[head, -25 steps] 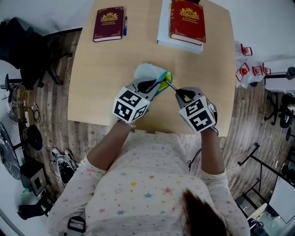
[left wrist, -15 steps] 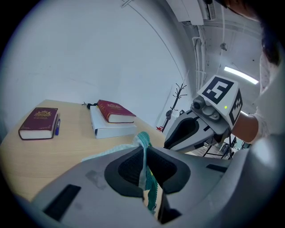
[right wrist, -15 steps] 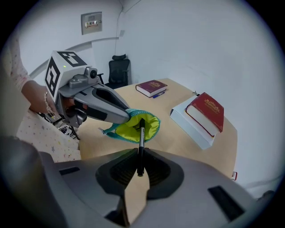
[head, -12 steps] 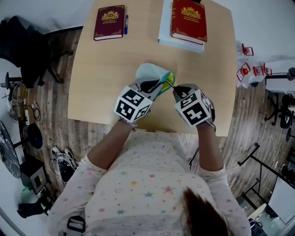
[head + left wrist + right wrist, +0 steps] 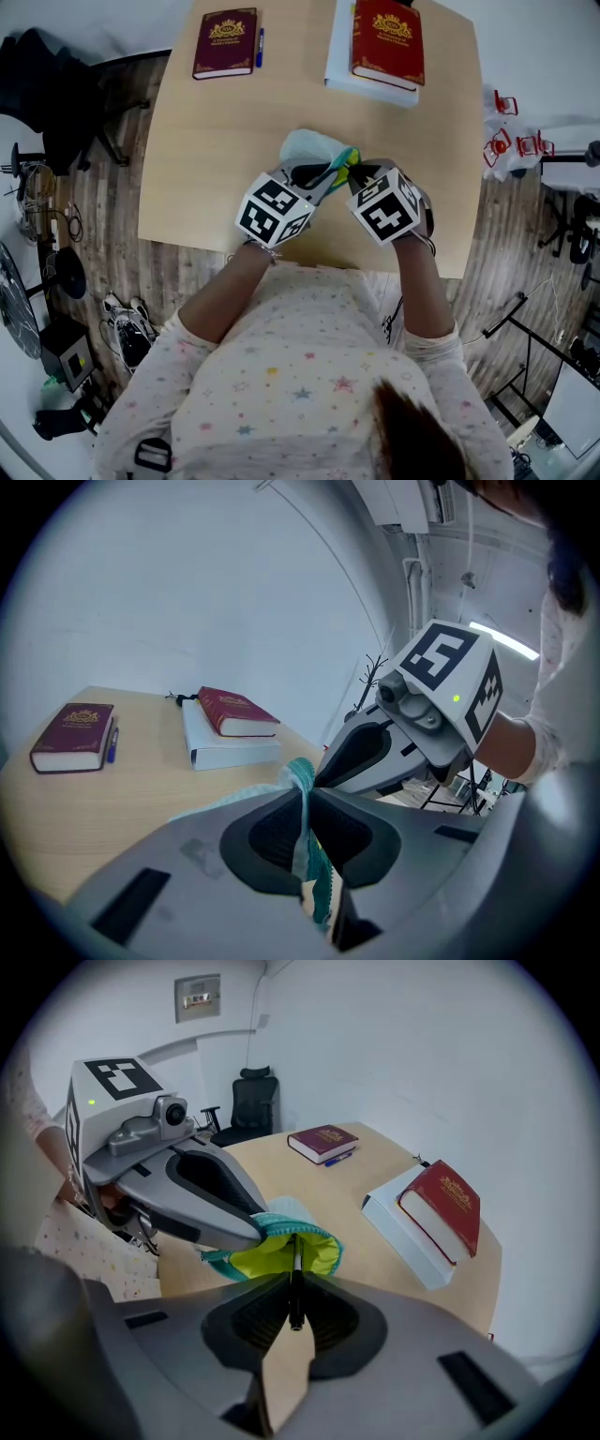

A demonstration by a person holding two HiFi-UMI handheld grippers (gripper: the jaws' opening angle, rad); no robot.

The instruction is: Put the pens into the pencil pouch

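Observation:
A teal pencil pouch with a yellow-green lining is lifted at the table's near side, its mouth open. My left gripper is shut on the pouch's rim, pinching the fabric between its pads. My right gripper is shut on a thin black pen. The pen's far end points into the open mouth, right at the lining. In the head view the right gripper sits close beside the left one. A blue pen lies next to the maroon book.
The wooden table carries a maroon book at the far left. A red book lies on a white book at the far right. An office chair stands past the table. My torso is against the near edge.
My right gripper has moved left and slightly down with the pen, closing the gap to the pouch mouth. The left gripper and pouch have stayed put.

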